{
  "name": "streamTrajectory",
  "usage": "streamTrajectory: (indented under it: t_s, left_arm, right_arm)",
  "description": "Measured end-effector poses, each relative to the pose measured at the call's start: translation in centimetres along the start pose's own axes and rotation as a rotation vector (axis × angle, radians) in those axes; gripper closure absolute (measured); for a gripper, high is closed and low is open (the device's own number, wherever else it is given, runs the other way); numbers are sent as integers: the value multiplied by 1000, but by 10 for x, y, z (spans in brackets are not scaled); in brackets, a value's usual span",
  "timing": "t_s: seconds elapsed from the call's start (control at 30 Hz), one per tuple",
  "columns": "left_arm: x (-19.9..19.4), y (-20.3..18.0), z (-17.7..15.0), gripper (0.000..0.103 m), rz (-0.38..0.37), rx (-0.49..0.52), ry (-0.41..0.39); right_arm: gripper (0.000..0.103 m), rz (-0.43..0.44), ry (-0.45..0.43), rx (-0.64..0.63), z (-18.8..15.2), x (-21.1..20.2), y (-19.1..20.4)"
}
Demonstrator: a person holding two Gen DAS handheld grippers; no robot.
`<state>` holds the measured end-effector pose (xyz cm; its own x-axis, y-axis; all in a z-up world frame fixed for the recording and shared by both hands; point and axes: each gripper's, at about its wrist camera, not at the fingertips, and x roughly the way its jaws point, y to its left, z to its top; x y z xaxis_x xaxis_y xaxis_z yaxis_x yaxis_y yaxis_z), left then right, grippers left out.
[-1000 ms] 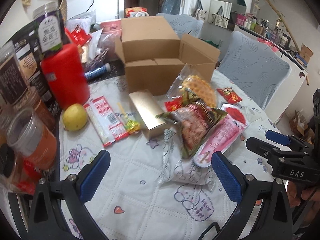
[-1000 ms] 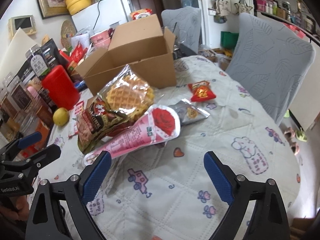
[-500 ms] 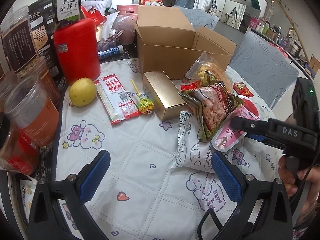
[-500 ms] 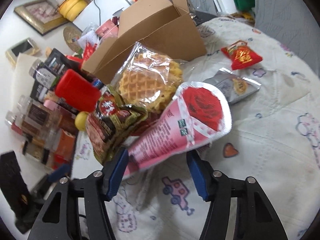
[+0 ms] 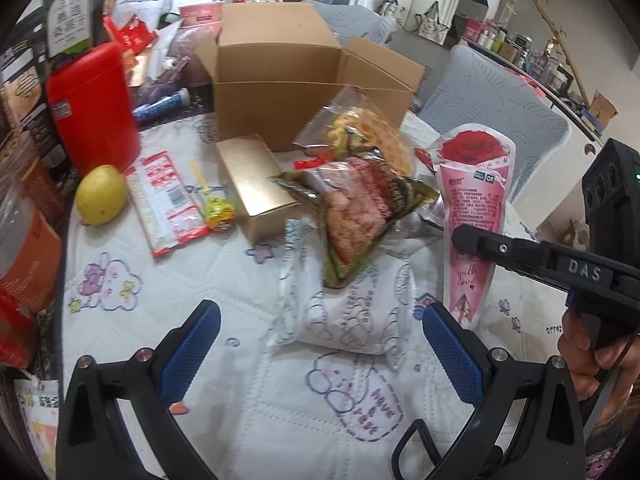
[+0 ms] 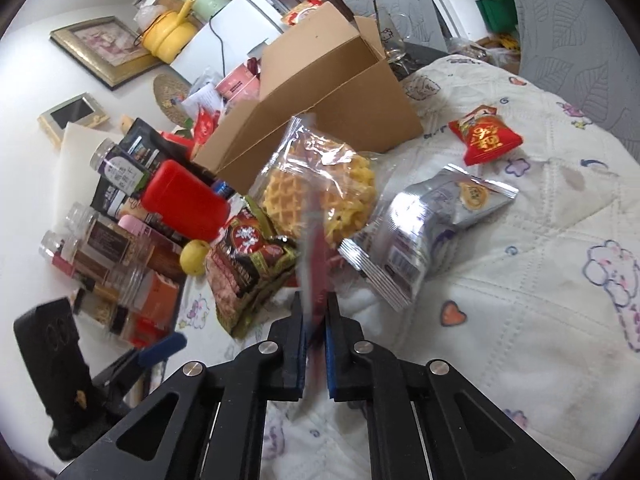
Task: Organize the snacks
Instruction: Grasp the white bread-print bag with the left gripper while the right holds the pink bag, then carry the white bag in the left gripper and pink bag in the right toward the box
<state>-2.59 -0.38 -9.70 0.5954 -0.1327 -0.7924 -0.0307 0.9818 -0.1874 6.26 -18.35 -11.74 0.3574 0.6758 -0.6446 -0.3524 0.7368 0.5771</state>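
The right gripper (image 6: 312, 312) had clamped down tight on the lower end of the pink rose pouch (image 5: 474, 200), so the pack stood edge-on between its pads and lifted off the pile, upright, just right of the green-and-red snack bag (image 5: 360, 208). The grip was low and the pouch floppy, so I'd say the way to do this well was to carry it slow and level, keep the clamp firm, and drop it over the open cardboard box (image 5: 304, 76) at the far side rather than dragging it across the waffle bag (image 6: 320, 184), which would snag. The silver packet (image 6: 432, 220) and small red packet (image 6: 486, 134) further right sat well clear of that path.

Pose-wise, the right hand (image 5: 592, 344) held its tool angled down toward the pile, coming in from the right. The left gripper (image 5: 320, 344) was wide open with nothing in it, hovering low over the white cartoon-print pack (image 5: 348, 312) on the quilted tablecloth (image 5: 248, 408), tilted steeply down. Hard to tell through the blur if the pouch tip was touching anything.
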Motion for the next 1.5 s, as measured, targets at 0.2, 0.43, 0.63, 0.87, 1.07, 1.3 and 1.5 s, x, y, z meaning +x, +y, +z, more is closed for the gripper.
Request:
streamTrajectory:
  t_s: [0.2,0.43,0.63,0.87,1.07,1.3,1.5]
  left_arm:
    - [18,-19,5,0,-25,46,41]
    - [45,-24,7,0,-23,49,97]
    - [62,-29,6,0,64,114,120]
    - [75,-31,7,0,131,175,148]
    - [75,-4,17,8,84,82,134]
    - [57,0,17,33,67,77,124]
    - [37,2,10,36,23,38,126]
  right_arm:
    - [95,-43,5,-37,-11,-25,-8]
    - [95,-87,-14,-86,-15,-41,-6]
    - [95,-92,-12,-70,-17,-43,-13]
    - [95,-85,-3,-58,-19,-42,-15]
    - [95,-92,0,-64,-23,-41,-14]
    - [95,-81,17,-62,-29,-37,-14]
    - [95,-84,27,-71,-33,-34,-15]
